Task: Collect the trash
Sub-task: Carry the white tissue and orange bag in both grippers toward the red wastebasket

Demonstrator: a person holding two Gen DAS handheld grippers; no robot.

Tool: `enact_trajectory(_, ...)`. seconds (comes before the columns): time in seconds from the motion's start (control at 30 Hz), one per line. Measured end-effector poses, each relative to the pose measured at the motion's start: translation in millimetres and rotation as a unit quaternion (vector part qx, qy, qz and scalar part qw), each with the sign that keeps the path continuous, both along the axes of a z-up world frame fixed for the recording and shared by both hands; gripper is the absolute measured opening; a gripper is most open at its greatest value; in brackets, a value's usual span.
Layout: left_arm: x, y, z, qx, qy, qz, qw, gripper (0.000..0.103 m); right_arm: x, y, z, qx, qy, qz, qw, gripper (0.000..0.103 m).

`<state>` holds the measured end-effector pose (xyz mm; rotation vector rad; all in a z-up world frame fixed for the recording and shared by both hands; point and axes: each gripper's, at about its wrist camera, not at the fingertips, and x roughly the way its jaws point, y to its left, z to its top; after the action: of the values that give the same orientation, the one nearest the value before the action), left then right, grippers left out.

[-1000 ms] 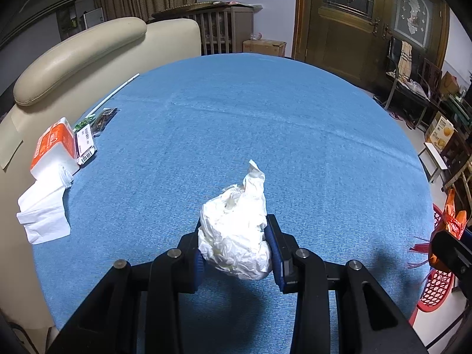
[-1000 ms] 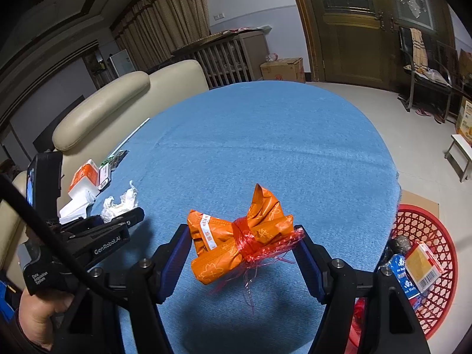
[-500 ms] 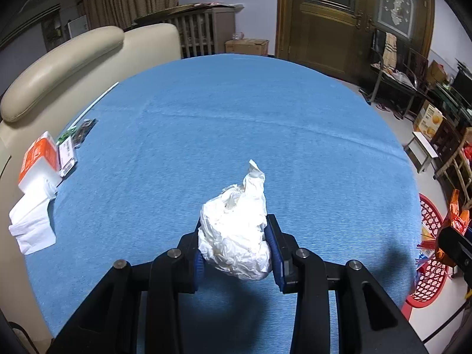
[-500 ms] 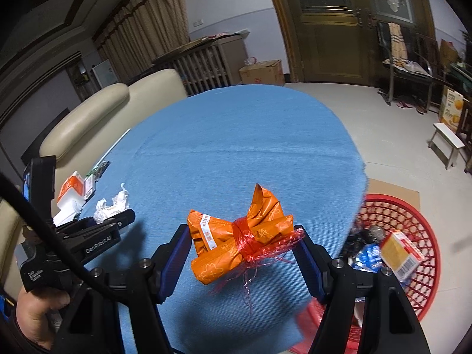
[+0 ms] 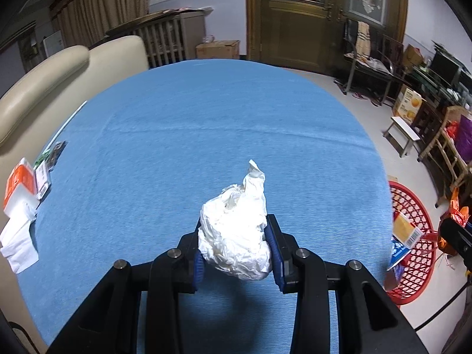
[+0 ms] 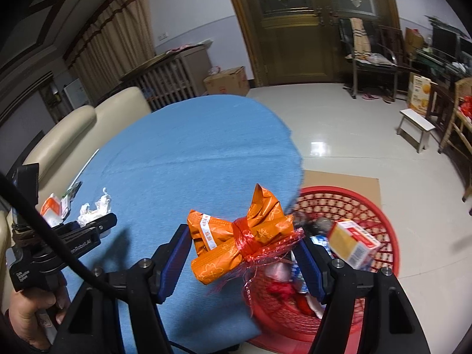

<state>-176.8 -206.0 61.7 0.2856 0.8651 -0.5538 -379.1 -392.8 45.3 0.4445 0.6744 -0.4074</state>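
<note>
1. Beside the red basket (image 6: 380,206), my right gripper (image 6: 242,250) clamps the orange wrapper (image 6: 236,239) near its rim.
2. My left gripper (image 5: 236,247) pinches the tissue (image 5: 236,236) over the table (image 5: 206,124), farther from the basket.
3. Next: carry both over it, then release.

White crumpled tissue (image 5: 236,233); orange flower-printed wrapper (image 6: 236,242) tied with red ribbon; blue tablecloth (image 5: 206,135); red lattice basket (image 6: 380,224); cream sofa (image 5: 44,82); black grippers, blue pads (image 6: 174,262).
</note>
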Motion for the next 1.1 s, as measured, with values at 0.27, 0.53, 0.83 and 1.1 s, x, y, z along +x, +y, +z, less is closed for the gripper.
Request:
enact_trajectory(0.27,-28.9,-41.7,6.4,-0.006,-0.002,-0.059,0.9982,0.038,-38.1,-27.6,-1.8,-0.004,0.008,-0.054,0.998,0.072)
enact_trajectory(0.53,-49.5,-75.5,13.2,-0.007,-0.005,-0.108,0.9941,0.038,-62.9,-50.9,-12.9,0.005,0.026,-0.088,0.996,0.072)
enact_trajectory(0.83,-68.3,-105.8,16.3,-0.004,-0.003,-0.159,0.9873,0.038,-66.3,-68.4,-41.2,0.042,0.073,-0.095,0.992,0.077)
enact_trajectory(1.1,-78.3,-125.4,11.4,0.006,0.004,-0.187,0.9824,0.038,-91.5,-89.1,-31.0,0.052,0.042,-0.136,0.988,0.079)
